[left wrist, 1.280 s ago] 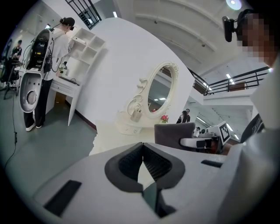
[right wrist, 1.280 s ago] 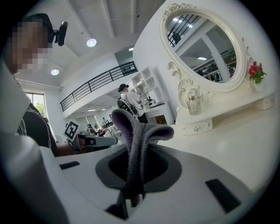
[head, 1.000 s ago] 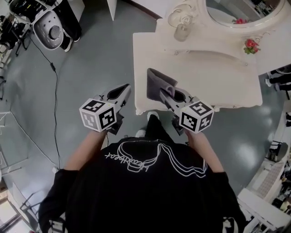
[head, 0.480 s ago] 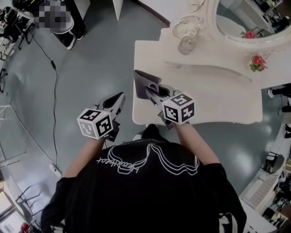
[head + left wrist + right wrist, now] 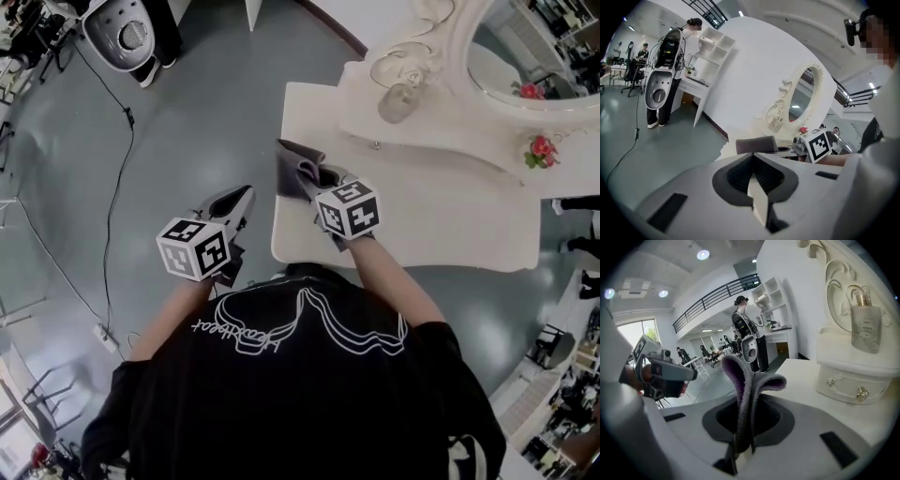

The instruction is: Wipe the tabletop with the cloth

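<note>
The right gripper is clamped on the cloth, its jaws pinched tight around a bunched fold. In the right gripper view the cloth rises upright from between the jaws of the right gripper as two soft loops, grey with a fuzzy, purplish nap along the edges. From the head view it reads as a dark grey, crumpled wad (part of it reaches the table's left edge) at the left end of the white tabletop; whether it presses on the surface is unclear. A perfume bottle stands on the raised drawer shelf behind. The left gripper hangs over the grey floor, well apart from the table, its jaws together on nothing.
</note>
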`<action>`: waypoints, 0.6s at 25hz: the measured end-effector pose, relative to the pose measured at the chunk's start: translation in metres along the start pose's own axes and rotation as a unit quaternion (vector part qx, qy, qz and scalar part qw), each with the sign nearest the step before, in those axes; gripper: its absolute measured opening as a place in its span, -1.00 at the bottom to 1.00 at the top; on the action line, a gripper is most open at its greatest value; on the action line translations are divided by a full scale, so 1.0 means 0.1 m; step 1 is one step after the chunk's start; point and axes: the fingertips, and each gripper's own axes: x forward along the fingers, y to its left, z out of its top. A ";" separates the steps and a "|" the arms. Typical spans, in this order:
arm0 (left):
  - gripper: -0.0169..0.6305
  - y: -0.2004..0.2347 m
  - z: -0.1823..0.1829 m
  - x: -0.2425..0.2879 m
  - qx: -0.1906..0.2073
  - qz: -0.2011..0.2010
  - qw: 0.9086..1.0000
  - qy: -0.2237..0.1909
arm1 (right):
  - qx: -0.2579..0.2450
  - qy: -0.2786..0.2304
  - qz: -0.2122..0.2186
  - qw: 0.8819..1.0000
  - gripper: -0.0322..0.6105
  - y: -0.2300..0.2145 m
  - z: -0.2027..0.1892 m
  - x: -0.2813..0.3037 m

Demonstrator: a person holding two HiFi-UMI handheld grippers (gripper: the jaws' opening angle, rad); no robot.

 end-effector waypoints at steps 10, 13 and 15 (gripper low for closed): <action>-0.93 0.14 -0.03 0.12 -0.010 0.007 1.000 0.009 | -0.091 0.044 -0.056 0.993 -0.74 -0.26 -0.19 0.22; -0.93 0.16 -0.07 0.13 -0.011 0.009 1.000 0.013 | -0.109 0.054 -0.065 0.990 -0.74 -0.29 -0.23 0.26; -0.93 0.17 -0.08 0.11 -0.012 0.010 1.000 0.014 | -0.120 0.061 -0.071 0.988 -0.74 -0.30 -0.25 0.28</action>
